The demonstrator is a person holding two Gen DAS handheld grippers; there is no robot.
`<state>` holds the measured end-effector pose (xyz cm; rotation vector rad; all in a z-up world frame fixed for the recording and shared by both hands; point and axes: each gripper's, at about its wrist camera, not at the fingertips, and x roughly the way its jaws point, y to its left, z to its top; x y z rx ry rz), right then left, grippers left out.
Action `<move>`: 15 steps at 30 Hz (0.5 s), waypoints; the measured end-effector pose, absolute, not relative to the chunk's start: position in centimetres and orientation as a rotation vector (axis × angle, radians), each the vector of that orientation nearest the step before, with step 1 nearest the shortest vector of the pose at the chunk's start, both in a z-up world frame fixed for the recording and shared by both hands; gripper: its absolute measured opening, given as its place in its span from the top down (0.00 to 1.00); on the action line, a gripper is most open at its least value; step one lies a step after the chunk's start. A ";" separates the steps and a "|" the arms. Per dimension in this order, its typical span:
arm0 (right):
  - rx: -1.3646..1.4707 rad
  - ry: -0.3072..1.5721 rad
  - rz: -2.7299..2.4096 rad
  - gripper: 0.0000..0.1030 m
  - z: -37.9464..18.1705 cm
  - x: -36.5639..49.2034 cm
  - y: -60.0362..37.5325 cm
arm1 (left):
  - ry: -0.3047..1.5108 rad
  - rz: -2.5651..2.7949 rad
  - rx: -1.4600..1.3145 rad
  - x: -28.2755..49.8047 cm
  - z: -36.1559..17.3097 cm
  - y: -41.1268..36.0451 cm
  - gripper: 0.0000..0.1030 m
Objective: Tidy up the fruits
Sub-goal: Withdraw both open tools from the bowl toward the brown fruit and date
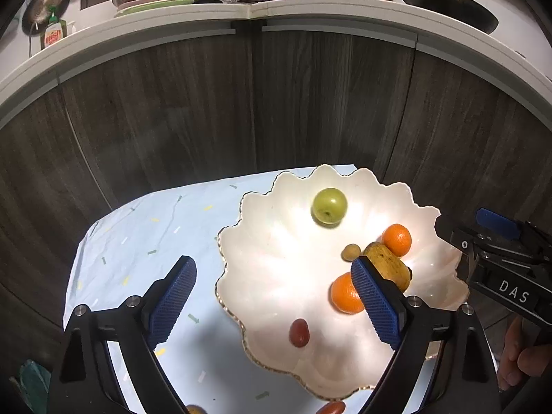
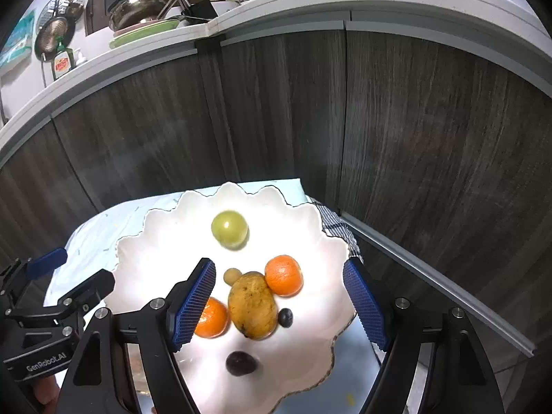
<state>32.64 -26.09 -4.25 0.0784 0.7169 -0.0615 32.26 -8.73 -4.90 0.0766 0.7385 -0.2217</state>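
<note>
A: Fruit location?
B: All on the white scalloped plate (image 2: 145, 276), which sits on a pale blue cloth (image 1: 138, 241). Right wrist view: green round fruit (image 2: 229, 229) at 12 o'clock of the plate. Yellow-brown mango (image 2: 253, 305) near centre. One orange (image 2: 284, 275) at its 1 o'clock, touching it. Second orange (image 2: 212, 317) at its 9 o'clock, partly behind the blue pad.

A: Mango axis?
B: Long axis runs roughly 12 to 6 in the right wrist view, tilted slightly; narrower tip toward 6. In the left wrist view the mango (image 1: 386, 262) lies 10 to 4, partly hidden by the pad.

A: Small stuff?
B: Small tan fruit (image 2: 232, 275) at the mango's 11, touching or just beside, cannot tell. Dark blue berry (image 2: 285, 317) at its 3, just beside. Dark red grape (image 2: 240, 363) at 6, apart; in the left view its long axis is about upright.

A: Claws?
B: Left gripper (image 1: 274, 298) spread wide, nothing between the pads, over the plate's left rim. Right gripper (image 2: 279, 305) also spread wide; mango and berry sit in the gap below, pads touching neither.

A: Off-plate?
B: Two fruits cut off at the bottom edge of the left view, kind unclear.
</note>
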 end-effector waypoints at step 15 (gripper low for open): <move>0.094 0.701 -0.050 0.25 -2.8 29.5 -25.0 | 0.708 -0.206 0.077 29.2 -3.2 -7.5 0.11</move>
